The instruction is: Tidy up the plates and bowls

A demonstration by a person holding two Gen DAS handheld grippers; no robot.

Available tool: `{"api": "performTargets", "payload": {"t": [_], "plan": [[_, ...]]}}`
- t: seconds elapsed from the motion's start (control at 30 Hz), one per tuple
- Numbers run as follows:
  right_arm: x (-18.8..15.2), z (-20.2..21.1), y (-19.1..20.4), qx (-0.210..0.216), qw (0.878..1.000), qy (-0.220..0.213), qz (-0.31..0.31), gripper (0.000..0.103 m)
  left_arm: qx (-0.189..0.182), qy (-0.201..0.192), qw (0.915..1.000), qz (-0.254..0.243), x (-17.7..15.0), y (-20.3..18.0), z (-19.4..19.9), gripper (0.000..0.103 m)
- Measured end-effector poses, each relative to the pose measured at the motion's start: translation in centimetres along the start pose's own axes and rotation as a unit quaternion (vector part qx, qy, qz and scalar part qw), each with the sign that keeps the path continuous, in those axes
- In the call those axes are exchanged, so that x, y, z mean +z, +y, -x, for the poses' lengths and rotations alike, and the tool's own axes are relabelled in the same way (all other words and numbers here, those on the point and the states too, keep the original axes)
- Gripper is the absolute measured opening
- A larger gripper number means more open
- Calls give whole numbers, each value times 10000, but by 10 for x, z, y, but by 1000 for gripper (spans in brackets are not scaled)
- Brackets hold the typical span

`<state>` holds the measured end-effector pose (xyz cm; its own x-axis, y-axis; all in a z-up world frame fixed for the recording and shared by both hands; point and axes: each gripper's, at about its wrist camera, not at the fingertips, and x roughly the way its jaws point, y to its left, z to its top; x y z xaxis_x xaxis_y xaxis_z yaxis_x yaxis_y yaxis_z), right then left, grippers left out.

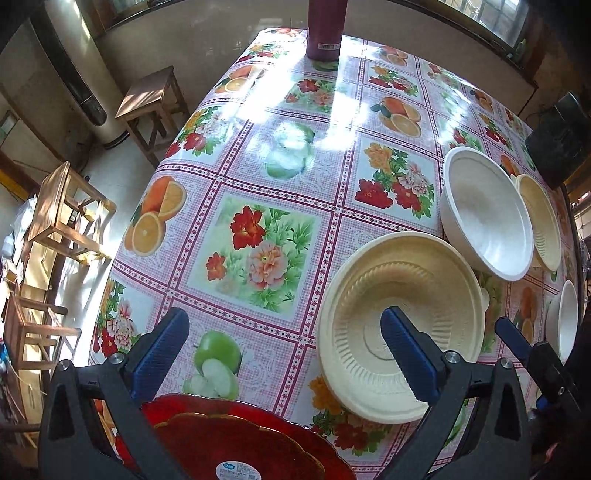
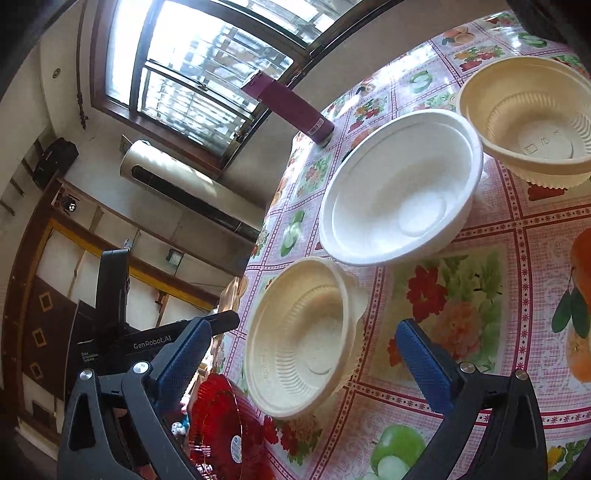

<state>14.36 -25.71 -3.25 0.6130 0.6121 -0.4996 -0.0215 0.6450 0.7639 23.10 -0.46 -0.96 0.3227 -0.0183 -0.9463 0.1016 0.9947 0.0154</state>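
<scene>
A red plate (image 1: pixel 236 439) lies at the table's near edge, right below my open left gripper (image 1: pixel 284 350); it also shows in the right wrist view (image 2: pixel 221 424). A cream bowl (image 1: pixel 402 321) sits under the left gripper's right finger. My open right gripper (image 2: pixel 303 354) hovers over the same cream bowl (image 2: pixel 303 339). A white bowl (image 2: pixel 399 188) and a second cream bowl (image 2: pixel 528 114) stand behind it; both show in the left wrist view, white (image 1: pixel 487 210) and cream (image 1: pixel 543 221). Another white bowl (image 1: pixel 567 317) shows at the right edge.
The table has a flowered, fruit-patterned cloth (image 1: pixel 258 177). A maroon bottle (image 1: pixel 327 29) stands at its far edge, also in the right wrist view (image 2: pixel 288 107). Wooden stools (image 1: pixel 151 107) and a chair (image 1: pixel 62 210) stand left of the table. The right gripper's finger (image 1: pixel 513 338) shows beside the bowl.
</scene>
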Motion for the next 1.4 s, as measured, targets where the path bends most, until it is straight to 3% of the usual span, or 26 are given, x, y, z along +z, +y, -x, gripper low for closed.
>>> {"api": "performTargets", "payload": {"t": [0.2, 0.53, 0.77, 0.83, 1.0, 1.07, 1.13, 1.27, 1.33, 1.4], "plan": [[-3, -8, -6, -59, 9997, 179, -158, 101, -130, 110, 9999, -9, -2, -8, -5, 103], [-4, -12, 2, -123, 9998, 123, -16, 99, -452, 187, 9986, 210, -4, -11, -14, 103], [-5, -13, 0, -257, 9996, 51, 59, 87, -499, 33, 9982, 331, -3, -7, -15, 102], [-5, -14, -1, -306, 9995, 58, 72, 84, -549, 15, 9980, 316, -3, -8, -15, 95], [-5, -21, -2, -465, 9986, 197, 149, 60, -519, -18, 9984, 217, -4, -10, -15, 88], [-5, -23, -2, -534, 9981, 249, 178, 56, -524, -19, 9984, 221, -4, -9, -16, 76], [-6, -24, -2, -612, 9976, 267, 193, 51, -558, 24, 9982, 206, -5, -9, -18, 56], [-5, -24, -3, -664, 9972, 281, 183, 46, -550, 96, 9983, 133, -7, -9, -23, 50], [-6, -25, -2, -691, 9970, 290, 219, 43, -597, 121, 9980, 165, -8, -8, -25, 35], [-6, -24, -1, -765, 9964, 262, 271, 42, -623, 121, 9979, 156, -9, -7, -25, 31]]}}
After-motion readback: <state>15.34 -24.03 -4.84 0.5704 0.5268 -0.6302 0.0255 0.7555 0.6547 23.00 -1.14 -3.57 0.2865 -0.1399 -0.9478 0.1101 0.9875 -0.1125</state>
